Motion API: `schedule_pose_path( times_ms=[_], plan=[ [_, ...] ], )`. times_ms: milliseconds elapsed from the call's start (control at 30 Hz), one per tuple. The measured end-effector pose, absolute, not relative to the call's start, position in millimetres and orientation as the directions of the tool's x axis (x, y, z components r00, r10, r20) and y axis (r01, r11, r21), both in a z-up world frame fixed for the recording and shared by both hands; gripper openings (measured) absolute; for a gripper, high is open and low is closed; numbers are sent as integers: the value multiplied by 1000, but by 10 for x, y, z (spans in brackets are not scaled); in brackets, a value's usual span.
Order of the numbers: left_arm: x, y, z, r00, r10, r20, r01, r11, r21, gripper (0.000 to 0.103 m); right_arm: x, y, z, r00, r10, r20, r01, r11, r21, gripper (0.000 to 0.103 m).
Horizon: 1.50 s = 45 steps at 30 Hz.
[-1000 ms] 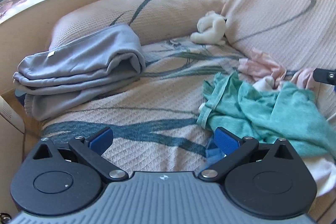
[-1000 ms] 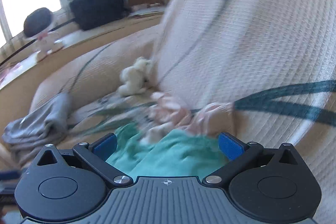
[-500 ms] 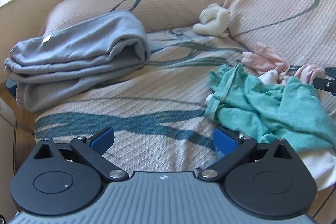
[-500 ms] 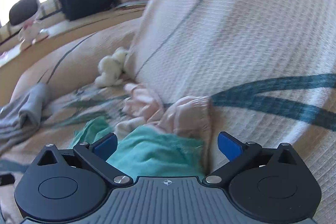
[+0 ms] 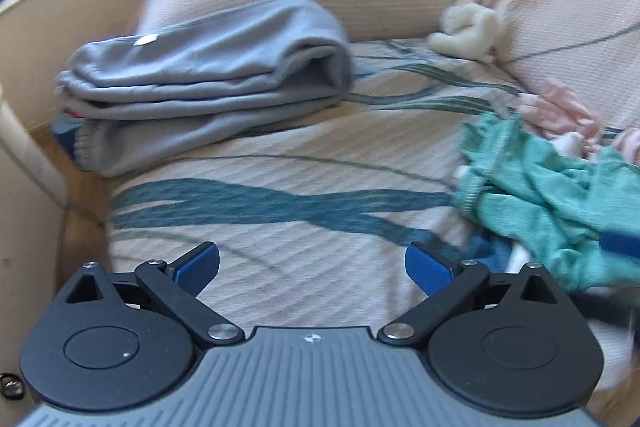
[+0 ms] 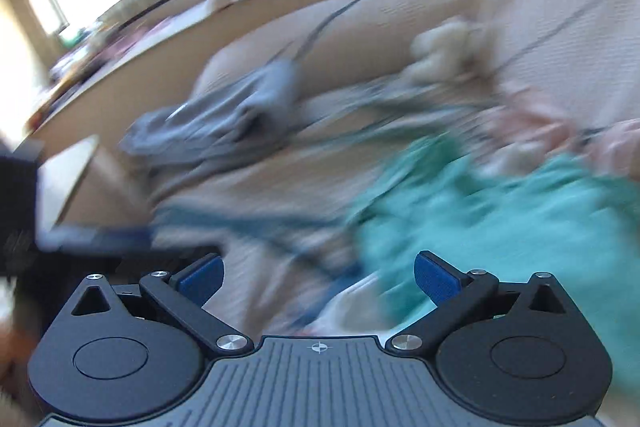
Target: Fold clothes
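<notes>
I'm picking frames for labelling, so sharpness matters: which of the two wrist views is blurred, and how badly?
Right wrist view: heavy motion smear; the crumpled teal garment and folded grey sweatshirt lose their edges, only the right gripper is crisp. Left wrist view: mostly sharp, slight blur at the edges; the left gripper is crisp, fisheye bending throughout.

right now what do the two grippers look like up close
Both match: the left gripper and right gripper have blue pads on black linkage arms with silver pivot screws, round black discs either side, and a ribbed grey body marked with a small crosshair.
</notes>
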<state>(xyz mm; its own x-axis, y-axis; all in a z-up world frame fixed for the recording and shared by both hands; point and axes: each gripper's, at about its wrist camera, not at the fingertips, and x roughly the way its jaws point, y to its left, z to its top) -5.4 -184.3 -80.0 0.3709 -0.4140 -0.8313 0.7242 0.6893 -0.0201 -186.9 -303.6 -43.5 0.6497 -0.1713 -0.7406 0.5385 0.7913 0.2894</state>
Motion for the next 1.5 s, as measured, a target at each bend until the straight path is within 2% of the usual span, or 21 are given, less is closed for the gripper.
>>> schedule_pose_path(
  times_ms=[67, 200, 267, 333, 433, 500, 600, 767, 900, 1067, 1300, 1400, 1500],
  plan=[
    [1, -1765, -806, 397, -391, -831, 704, 710, 3, 101, -1832, -2875, -506, 641, -119, -758, 499, 815, 295, 101],
    [67, -1671, -832, 408, -370, -835, 692, 722, 18, 101, -1824, -2753, -674, 600, -80, -796, 494, 820, 290, 90],
    [73, -1646, -839, 400, -371, -838, 690, 724, 9, 101, -1807, -2715, -685, 588, -82, -804, 487, 830, 272, 87],
    [71, -1624, -835, 400, -373, -837, 687, 726, 5, 101, -1787, -2666, -661, 580, -94, -809, 479, 843, 245, 73],
    [78, -1594, -829, 404, -371, -836, 678, 735, 1, 101, -1768, -2575, -583, 601, -86, -794, 430, 873, 231, 56],
    [72, -1585, -833, 402, -369, -838, 674, 739, -2, 101, -1733, -2508, -590, 581, -85, -809, 405, 893, 197, 51],
    [48, -1570, -830, 402, -370, -837, 676, 737, -1, 101, -1753, -2541, -723, 524, -66, -849, 437, 877, 201, 29],
    [24, -1567, -844, 395, -369, -841, 677, 736, -5, 101, -1827, -2656, -865, 444, -151, -883, 557, 819, 140, 29],
    [5, -1560, -840, 394, -373, -840, 681, 733, -6, 101, -1831, -2711, -917, 451, -129, -883, 566, 806, 171, 32],
    [-10, -1566, -837, 390, -374, -841, 685, 728, -6, 101, -1782, -2719, -924, 450, -117, -885, 563, 807, 179, 43],
    [-47, -1567, -858, 381, -374, -846, 690, 723, -9, 101, -1688, -2683, -974, 410, -173, -895, 564, 820, 100, 45],
    [-60, -1565, -860, 378, -375, -846, 692, 722, -11, 101, -1644, -2697, -1070, 406, -186, -895, 552, 830, 79, 55],
    [-84, -1562, -857, 377, -376, -847, 694, 720, -11, 101, -1577, -2673, -1142, 411, -201, -889, 523, 851, 49, 57]
  ],
)
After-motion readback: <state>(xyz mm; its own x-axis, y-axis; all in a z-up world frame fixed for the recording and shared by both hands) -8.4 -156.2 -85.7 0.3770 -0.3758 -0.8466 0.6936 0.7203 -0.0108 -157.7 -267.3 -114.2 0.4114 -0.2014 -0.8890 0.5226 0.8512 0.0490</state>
